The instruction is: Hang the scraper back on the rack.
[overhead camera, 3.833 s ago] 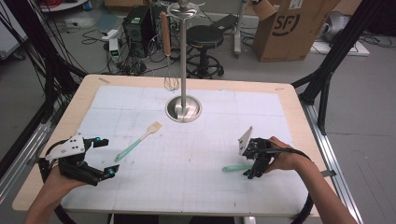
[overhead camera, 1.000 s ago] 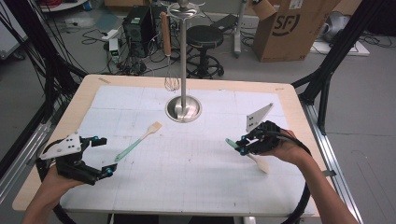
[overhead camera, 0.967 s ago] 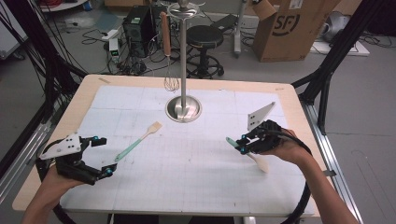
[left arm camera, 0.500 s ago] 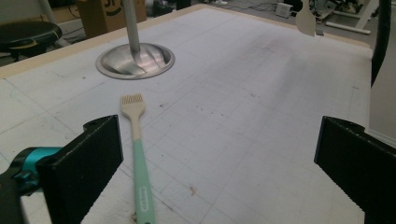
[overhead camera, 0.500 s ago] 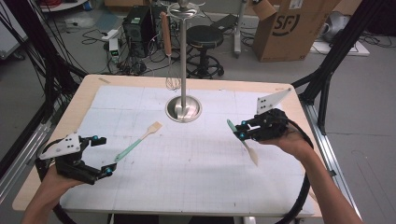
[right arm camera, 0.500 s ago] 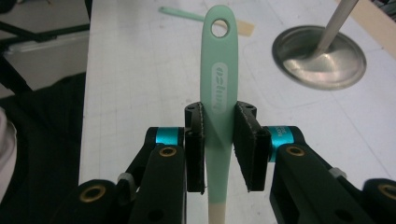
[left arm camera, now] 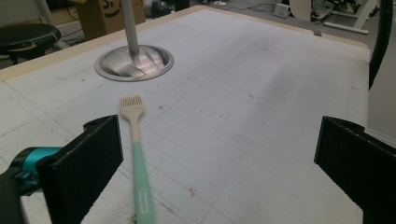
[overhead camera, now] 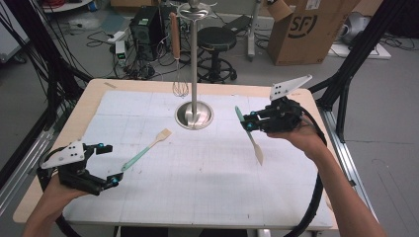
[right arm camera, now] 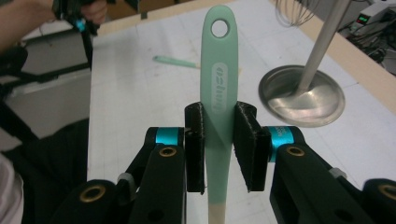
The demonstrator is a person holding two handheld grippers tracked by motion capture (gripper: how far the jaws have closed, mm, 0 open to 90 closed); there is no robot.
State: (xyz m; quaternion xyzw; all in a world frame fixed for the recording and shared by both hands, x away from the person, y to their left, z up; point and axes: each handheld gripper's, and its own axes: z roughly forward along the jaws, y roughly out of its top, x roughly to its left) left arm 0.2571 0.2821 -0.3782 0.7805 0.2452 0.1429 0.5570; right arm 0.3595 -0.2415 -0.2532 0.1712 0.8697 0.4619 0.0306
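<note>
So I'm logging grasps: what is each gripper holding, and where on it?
The right gripper clamps a spatula by its mint-green handle. The left gripper is open, holding nothing.

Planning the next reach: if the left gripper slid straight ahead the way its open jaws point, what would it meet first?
Probably the mint-handled brush with a pale wooden head, lying just inside the left gripper's left-hand jaw. Beyond it stands the round steel stand base, though depth is hard to judge.

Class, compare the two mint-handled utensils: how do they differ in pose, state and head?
The spatula is clamped in the right tongs above the table; the brush lies flat, unheld. The spatula has a plain blade; the brush ends in slotted bristles. Both share mint handles and pale heads.
</note>
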